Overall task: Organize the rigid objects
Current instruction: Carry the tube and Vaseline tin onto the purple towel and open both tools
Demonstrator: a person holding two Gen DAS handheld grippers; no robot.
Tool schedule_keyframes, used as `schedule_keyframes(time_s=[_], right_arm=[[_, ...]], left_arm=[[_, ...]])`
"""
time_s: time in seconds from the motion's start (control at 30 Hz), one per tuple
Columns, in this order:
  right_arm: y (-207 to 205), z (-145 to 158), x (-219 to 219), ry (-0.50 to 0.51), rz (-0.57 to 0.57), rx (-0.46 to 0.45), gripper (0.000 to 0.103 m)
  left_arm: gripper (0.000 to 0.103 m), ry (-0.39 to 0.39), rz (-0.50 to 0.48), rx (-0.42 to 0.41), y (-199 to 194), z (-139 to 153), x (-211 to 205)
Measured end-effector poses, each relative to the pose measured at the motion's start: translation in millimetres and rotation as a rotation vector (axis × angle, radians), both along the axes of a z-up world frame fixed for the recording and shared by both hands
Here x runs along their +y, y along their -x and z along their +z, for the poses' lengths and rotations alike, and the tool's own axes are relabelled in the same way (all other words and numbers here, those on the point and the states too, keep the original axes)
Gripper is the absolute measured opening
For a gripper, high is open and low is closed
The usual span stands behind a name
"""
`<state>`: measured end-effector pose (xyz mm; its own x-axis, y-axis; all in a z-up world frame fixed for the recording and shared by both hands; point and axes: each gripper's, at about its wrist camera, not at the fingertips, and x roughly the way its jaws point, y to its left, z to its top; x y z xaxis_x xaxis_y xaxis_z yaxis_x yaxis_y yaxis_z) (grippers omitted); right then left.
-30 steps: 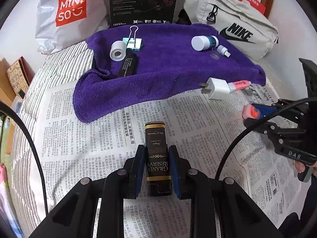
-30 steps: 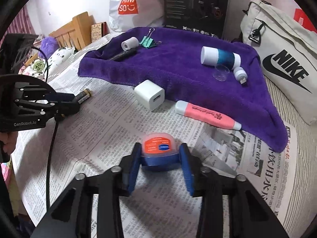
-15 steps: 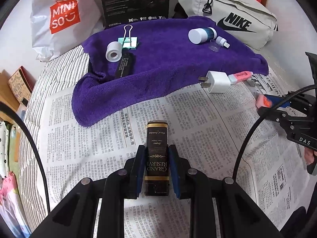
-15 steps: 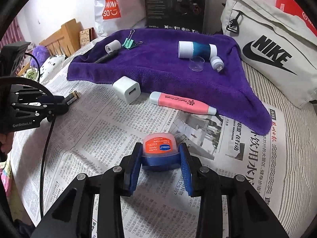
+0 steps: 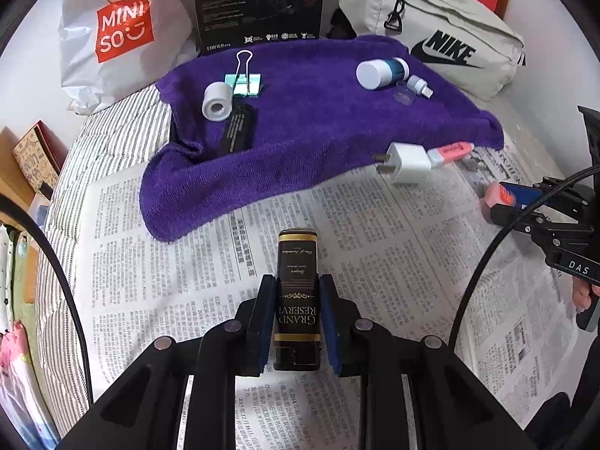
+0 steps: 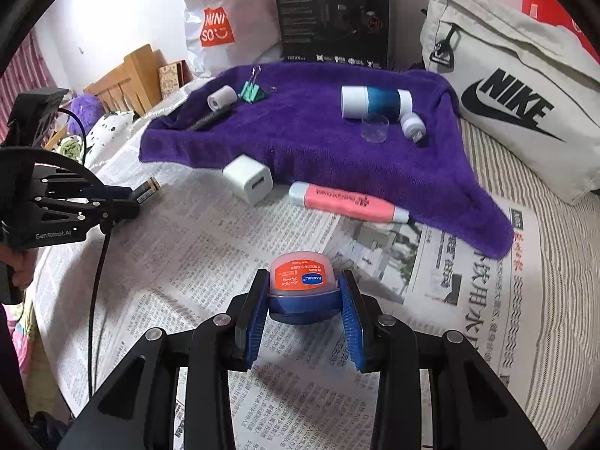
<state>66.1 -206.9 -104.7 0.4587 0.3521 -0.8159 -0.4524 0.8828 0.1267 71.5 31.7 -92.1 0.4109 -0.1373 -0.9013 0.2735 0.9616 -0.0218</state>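
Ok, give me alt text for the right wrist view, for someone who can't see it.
The right gripper holds a small blue jar with an orange lid between its jaws above newspaper. Beyond it lie a white charger cube and a pink highlighter at the edge of a purple towel. The left gripper holds a dark box at the left.

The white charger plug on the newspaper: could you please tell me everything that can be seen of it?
The white charger plug is a small, glossy, cube-like block that looks like plastic. One face has a USB slot, seen from the right wrist; the opposite end carries two metal prongs, seen from the left wrist. It lies on its side on the newspaper, right at the edge of the purple towel, with the pink pen close beside it; whether they touch is unclear. Neither gripper touches it.
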Motion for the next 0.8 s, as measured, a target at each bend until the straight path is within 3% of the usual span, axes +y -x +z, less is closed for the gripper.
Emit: schedule_keyframes(time_s=[0.5, 0.8], right_arm=[[-31.2, 34.1, -7.3, -0.015, -0.008, -0.056, 0.037], [-63.2, 42.5, -13.0, -0.020, -0.031, -0.071, 0.037]], left_arm=[[0.023, 0.029, -0.014, -0.085, -23.7, 42.3, 8.9], [0.023, 0.036, -0.038, -0.090, -52.9, 46.5, 5.3]])
